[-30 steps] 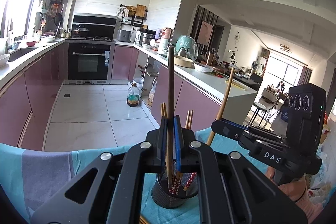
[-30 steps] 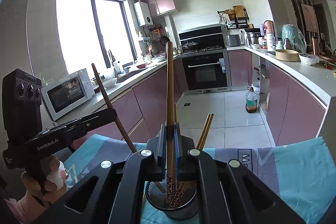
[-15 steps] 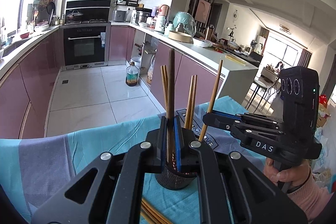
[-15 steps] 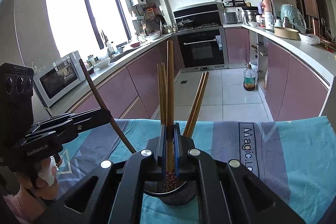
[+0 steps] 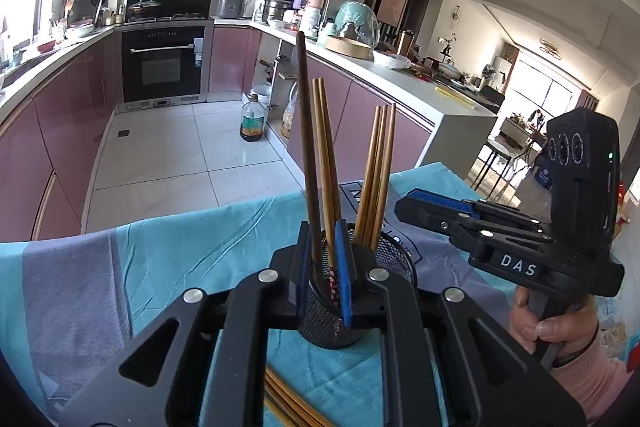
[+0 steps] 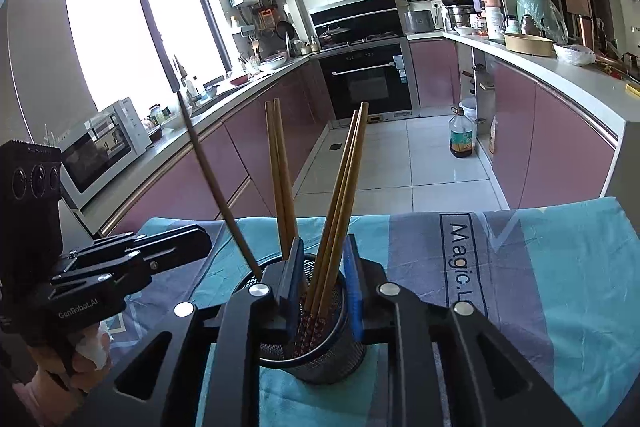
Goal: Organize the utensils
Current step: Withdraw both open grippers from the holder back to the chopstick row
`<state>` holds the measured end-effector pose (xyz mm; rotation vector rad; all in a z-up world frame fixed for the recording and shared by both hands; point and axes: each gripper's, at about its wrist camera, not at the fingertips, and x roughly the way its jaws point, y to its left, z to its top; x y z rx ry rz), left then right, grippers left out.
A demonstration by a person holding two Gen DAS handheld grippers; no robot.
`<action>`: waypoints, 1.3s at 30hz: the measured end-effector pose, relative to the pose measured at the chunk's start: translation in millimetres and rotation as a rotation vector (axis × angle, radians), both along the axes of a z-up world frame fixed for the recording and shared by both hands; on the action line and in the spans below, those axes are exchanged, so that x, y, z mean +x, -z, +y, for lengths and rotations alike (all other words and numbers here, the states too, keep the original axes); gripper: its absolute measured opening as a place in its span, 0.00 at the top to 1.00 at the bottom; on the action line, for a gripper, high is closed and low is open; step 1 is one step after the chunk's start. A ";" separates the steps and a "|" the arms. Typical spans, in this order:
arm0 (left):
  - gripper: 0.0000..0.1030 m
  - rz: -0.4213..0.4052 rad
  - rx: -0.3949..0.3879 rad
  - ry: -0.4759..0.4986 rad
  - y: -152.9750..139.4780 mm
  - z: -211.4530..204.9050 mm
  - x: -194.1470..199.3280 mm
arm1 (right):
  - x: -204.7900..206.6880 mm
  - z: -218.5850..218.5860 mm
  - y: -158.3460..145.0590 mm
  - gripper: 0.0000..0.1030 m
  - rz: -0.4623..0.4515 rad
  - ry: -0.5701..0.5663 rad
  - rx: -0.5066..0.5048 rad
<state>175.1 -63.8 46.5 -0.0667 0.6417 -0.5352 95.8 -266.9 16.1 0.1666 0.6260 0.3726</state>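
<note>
A black mesh holder (image 5: 332,323) (image 6: 320,359) stands on the teal cloth with several wooden chopsticks (image 6: 340,195) upright in it. My left gripper (image 5: 322,239) is right over its rim, jaws opening. The dark chopstick (image 5: 306,131) stands between the pads with its tip in the holder and is no longer pinched. My right gripper (image 6: 324,247) straddles the holder from the other side, jaws opening wide; light chopsticks lean loose between its pads. Each gripper also shows in the other's view: the right gripper (image 5: 404,203) and the left gripper (image 6: 200,245).
A teal and grey cloth (image 6: 540,267) covers the table. More loose chopsticks (image 5: 288,403) lie on it just below my left gripper. A hand (image 5: 548,331) grips the right handle. Beyond the table's far edge is kitchen floor with a bottle (image 6: 462,139).
Both grippers sank toward the holder with their chopsticks. The jaws, pinched on a chopstick each before, have parted. The right one's light chopstick now leans among the others in the holder.
</note>
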 end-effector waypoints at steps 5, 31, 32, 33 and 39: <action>0.81 -0.009 0.001 -0.007 11.6 9.0 -11.0 | -6.1 0.5 1.6 0.76 -0.004 -0.002 -0.001; 0.46 -0.013 0.075 -0.126 62.9 60.7 -90.2 | -72.2 48.6 46.2 0.58 0.059 -0.198 -0.029; 0.46 -0.002 0.079 -0.122 68.9 61.0 -93.0 | -73.3 51.5 50.9 0.58 0.071 -0.205 -0.037; 0.46 0.009 0.087 -0.121 74.1 60.5 -94.8 | -74.0 55.0 56.2 0.58 0.087 -0.215 -0.041; 0.46 0.068 0.109 -0.127 100.6 63.2 -102.4 | -79.4 70.1 76.6 0.58 0.145 -0.238 -0.087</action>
